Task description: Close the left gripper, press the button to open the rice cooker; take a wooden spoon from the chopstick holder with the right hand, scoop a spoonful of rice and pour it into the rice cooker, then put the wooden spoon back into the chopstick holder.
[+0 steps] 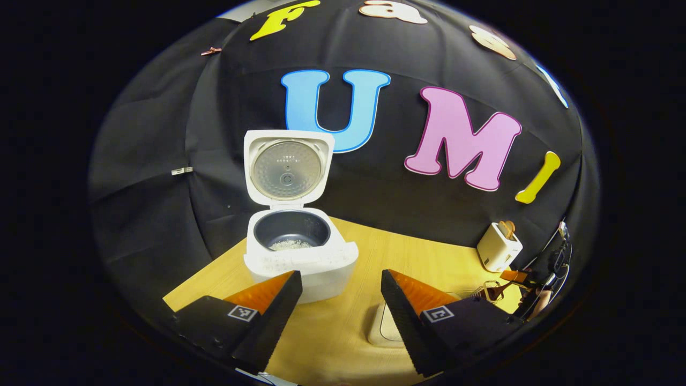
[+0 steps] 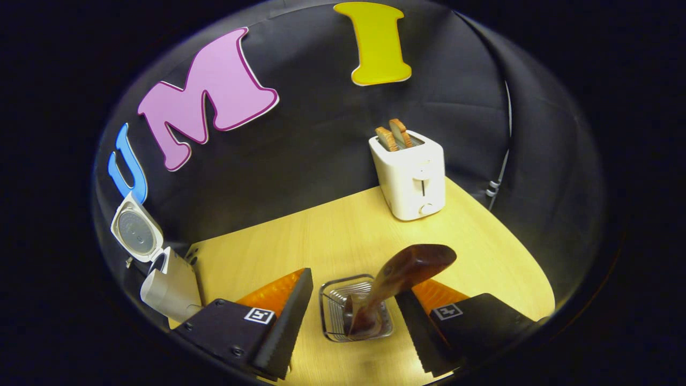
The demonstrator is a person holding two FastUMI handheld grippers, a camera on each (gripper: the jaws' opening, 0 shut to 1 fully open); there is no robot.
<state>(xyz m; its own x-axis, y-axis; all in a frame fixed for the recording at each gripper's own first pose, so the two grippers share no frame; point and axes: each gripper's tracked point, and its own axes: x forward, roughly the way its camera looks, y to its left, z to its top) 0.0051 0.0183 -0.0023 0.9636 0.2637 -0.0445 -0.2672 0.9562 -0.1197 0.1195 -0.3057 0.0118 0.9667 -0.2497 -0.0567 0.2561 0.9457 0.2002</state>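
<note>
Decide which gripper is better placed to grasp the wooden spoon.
Right: the right gripper, open, flanks the wooden spoon standing in the chopstick holder. The left gripper faces the open rice cooker instead.

The white open-lidded rice cooker is cut off at the picture's edge. The dark brown wooden spoon's lower end blurs inside the wire-mesh chopstick holder.

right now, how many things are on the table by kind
appliances: 2, the white open rice cooker and the white toaster
toast slices in the toaster: 2
wire chopstick holders: 1
dark wooden spoons: 1, standing in the holder
pale flat containers: 1, partly hidden
total: 7
</note>
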